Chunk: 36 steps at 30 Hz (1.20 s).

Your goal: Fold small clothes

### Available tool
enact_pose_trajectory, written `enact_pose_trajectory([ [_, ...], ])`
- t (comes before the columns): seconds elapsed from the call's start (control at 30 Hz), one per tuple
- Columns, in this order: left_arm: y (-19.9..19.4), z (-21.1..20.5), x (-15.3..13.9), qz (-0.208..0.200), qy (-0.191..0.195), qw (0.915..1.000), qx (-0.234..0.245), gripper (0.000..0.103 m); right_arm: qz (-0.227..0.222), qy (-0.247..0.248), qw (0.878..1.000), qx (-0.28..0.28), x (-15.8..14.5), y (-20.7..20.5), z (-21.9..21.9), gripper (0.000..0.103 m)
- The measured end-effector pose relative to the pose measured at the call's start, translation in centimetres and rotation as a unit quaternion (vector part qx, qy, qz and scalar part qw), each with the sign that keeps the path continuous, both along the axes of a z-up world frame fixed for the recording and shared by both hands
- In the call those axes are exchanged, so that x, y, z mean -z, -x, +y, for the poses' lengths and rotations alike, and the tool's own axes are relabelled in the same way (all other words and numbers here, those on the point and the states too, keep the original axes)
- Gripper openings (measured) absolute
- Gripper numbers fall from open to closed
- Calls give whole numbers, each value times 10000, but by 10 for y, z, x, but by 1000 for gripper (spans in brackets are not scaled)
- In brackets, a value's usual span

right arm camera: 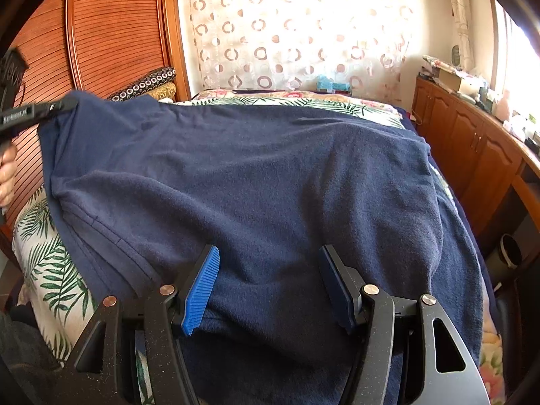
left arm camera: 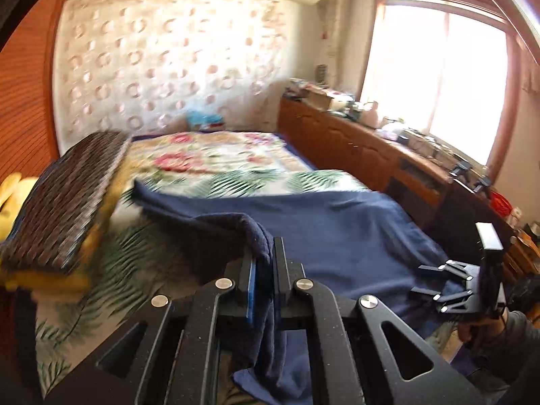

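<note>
A: Left side first. Left gripper [left arm camera: 263, 256]: fingers clamped tight on a bunched edge of the navy garment [right arm camera: 270, 175]. Cloth is pinched between the pads and hangs down in a fold below them.

B: Confirmed from the right wrist view. That corner is lifted off the bed [right arm camera: 44, 263] at far left, the fabric rising in a slope toward the grip. A hand [right arm camera: 6, 172] is on the handle.

A: Garment condition: dark navy, fleecy nap, a stitched seam running diagonally near the left edge. Broad soft wrinkles across the middle. It covers most of the near half of the floral bedspread.

B: Right edge drapes over the side of the bed, toward the wooden cabinets [right arm camera: 472, 141].

A: Right gripper [right arm camera: 268, 287]: fingers spread apart, blue pads visible, cloth lying between them. Pads not pressing on it.

B: Agreed. Patterned cushions [right arm camera: 148, 84] stacked at the left, behind the lifted corner.
</note>
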<state>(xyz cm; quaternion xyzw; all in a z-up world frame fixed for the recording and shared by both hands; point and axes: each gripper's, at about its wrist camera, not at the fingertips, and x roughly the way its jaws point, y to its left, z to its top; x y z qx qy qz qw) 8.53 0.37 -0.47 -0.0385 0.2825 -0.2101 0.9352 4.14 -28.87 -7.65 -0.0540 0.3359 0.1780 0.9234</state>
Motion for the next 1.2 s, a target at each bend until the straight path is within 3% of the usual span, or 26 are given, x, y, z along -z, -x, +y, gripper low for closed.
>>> enact_pose_trajectory([
  [0.33, -6, -78, -39, -283, 1, 9949, 968, 8, 41, -153, 9997, 201, -8, 9, -18, 63],
  [0.53, -7, -96, -21, -26, -313, 9949, 957, 14, 0, -216, 9995, 234, -7, 13, -17, 63],
  [0.6, -8, -89, -11, 132, -260, 9951, 945, 20, -4, -200, 9995, 226, -5, 13, -14, 63],
  [0.67, -6, -85, -9, 116, -290, 9959, 850, 34, 2, -188, 9996, 222, -4, 14, -13, 63],
  [0.8, 2, -70, -7, 50, -261, 9967, 769, 52, 24, -234, 9995, 210, -5, 12, -9, 63],
  [0.87, 5, -63, -5, 40, -236, 9973, 688, 73, 24, -243, 9996, 162, -8, 9, -6, 63],
  [0.9, 7, -58, -4, 39, -208, 9977, 637, 78, 11, -240, 9996, 123, -11, 8, -3, 63],
  [1.2, 20, -16, 13, 72, -319, 9994, -82, 81, -310, -232, 9979, -527, -42, -14, 47, 63],
])
